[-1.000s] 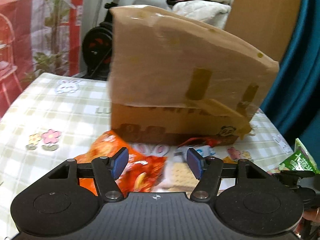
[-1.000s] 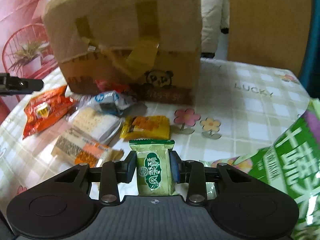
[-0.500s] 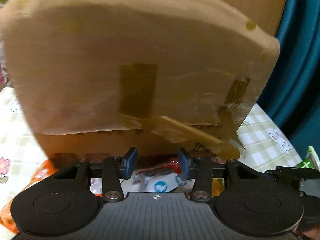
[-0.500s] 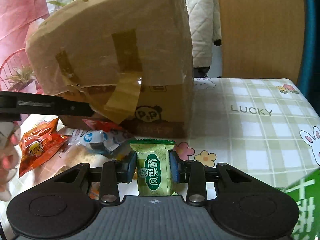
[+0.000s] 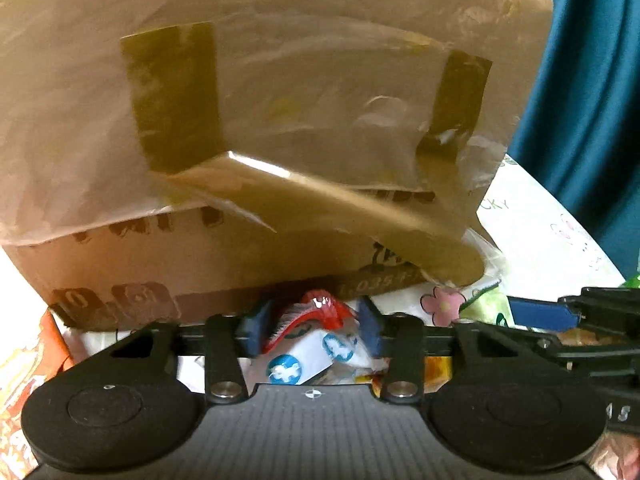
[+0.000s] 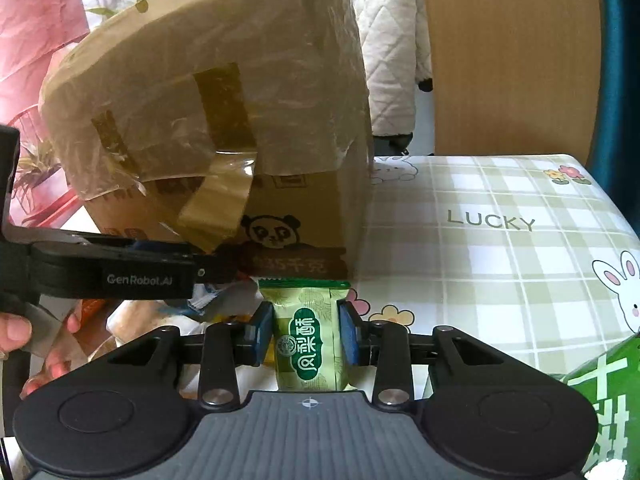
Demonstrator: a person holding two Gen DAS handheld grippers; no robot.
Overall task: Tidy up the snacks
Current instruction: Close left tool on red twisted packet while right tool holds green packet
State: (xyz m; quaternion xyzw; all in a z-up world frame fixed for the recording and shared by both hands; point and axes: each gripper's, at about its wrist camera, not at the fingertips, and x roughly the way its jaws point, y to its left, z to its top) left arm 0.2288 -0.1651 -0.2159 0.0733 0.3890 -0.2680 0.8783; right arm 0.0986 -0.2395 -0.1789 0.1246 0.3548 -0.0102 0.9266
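In the left wrist view, the left claw (image 5: 311,332) is seen with its jaws closing around a white snack packet with blue round marks and a red crimped end (image 5: 310,344). The packet lies between the blue pads with its long axis running away from the claw and its red end pointing toward the box; whether the pads already press on it cannot be told. Straight ahead of the claw stands a brown cardboard box patched with tape and clear film (image 5: 256,128); dark blocks of print run along its lower edge but cannot be read. To the right, the tip of the other claw (image 5: 540,314) reaches in.

In the right wrist view, the right claw (image 6: 306,330) is clenched on a pale green pillow-shaped snack packet (image 6: 308,340), which is held upright, its long axis along the fingers and its serrated top edge forward. A dark green oval with white Chinese characters is printed on it. Ahead on the checked tabletop (image 6: 500,264) the word "LUCKY" is read; the left claw's side reads "GenRobot.AI", and a panda is printed on the box.
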